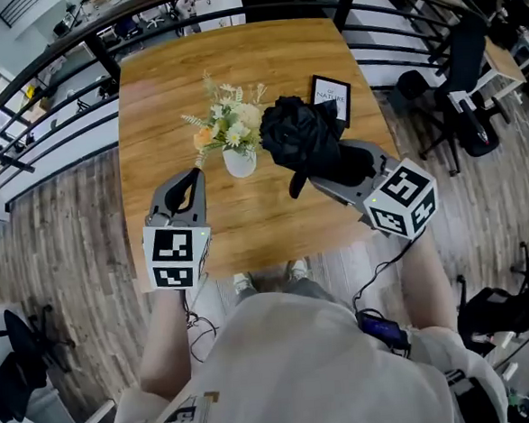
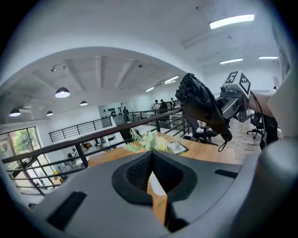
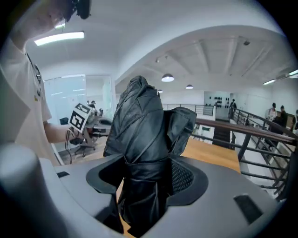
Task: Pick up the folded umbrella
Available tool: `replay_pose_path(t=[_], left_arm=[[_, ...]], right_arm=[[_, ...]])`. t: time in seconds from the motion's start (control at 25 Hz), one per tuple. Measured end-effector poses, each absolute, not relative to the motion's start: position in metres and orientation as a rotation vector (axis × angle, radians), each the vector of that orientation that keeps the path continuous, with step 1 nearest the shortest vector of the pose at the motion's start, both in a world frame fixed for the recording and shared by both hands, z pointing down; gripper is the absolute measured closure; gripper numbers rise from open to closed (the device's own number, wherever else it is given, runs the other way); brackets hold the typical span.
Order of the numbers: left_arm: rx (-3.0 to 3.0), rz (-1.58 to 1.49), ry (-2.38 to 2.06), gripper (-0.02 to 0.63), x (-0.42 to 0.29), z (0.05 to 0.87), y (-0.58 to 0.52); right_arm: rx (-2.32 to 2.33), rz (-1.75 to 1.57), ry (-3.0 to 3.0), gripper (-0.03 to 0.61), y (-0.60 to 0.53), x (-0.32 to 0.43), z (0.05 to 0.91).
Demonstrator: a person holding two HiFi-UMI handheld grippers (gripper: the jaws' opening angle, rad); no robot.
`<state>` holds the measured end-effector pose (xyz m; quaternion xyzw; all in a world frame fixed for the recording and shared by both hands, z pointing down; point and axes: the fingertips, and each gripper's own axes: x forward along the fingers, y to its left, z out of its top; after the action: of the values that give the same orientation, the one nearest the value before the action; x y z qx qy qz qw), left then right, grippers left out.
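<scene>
The folded umbrella (image 1: pixel 302 133) is a black bundle of crumpled fabric with a strap hanging below it. It is held in the air above the wooden table (image 1: pixel 263 61), off its surface. My right gripper (image 1: pixel 338 169) is shut on the umbrella (image 3: pixel 144 135), whose lower part fills the gap between the jaws of that gripper (image 3: pixel 149 179). My left gripper (image 1: pixel 190 180) hovers over the table's near left part, shut with nothing in it. In the left gripper view its tips (image 2: pixel 150 158) meet, and the umbrella (image 2: pixel 200 104) hangs to the upper right.
A white vase of pale flowers (image 1: pixel 232 131) stands mid-table, just left of the umbrella. A dark framed card (image 1: pixel 331 97) lies behind it. A black railing (image 1: pixel 72 48) runs round the table's far sides. Office chairs (image 1: pixel 459 84) stand at the right on the wood floor.
</scene>
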<state>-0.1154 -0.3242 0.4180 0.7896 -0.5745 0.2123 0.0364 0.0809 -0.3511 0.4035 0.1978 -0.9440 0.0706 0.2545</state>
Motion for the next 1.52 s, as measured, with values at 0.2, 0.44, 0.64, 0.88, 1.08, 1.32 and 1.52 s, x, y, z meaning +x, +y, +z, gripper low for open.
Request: replay_pose_path(t=[0.2, 0.44, 0.64, 0.88, 1.08, 1.32, 1.52], left_arm=[[2.548, 0.495, -1.893, 0.598, -0.119, 0.334, -0.338], [2.661, 0.380, -2.028, 0.598, -0.119, 0.246, -0.337], [2.711, 0.303, -2.103, 0.598, -0.121, 0.201, -0.318], [2.744, 0.249, -2.155, 0.598, -0.122, 0.174, -0.294], [2.719, 0.241, -2.179, 0.598, -0.126, 0.187, -0.286], [2.680, 0.268, -2.130, 0.598, -0.122, 0.214, -0.278], [2.668, 0.300, -2.069, 0.598, -0.121, 0.241, -0.276]], right_arm=[[0.726, 0.114, -2.769, 0.287, -0.355, 0.084, 0.309], [0.978, -0.014, -2.991, 0.287, -0.345, 0.101, 0.205], [1.107, -0.166, -3.055, 0.285, -0.330, 0.113, 0.156], [1.177, -0.236, -3.105, 0.284, -0.309, 0.121, 0.134], [1.151, -0.289, -3.092, 0.283, -0.295, 0.120, 0.142], [1.154, -0.214, -3.080, 0.282, -0.292, 0.121, 0.171], [1.165, -0.118, -3.046, 0.283, -0.299, 0.118, 0.202]])
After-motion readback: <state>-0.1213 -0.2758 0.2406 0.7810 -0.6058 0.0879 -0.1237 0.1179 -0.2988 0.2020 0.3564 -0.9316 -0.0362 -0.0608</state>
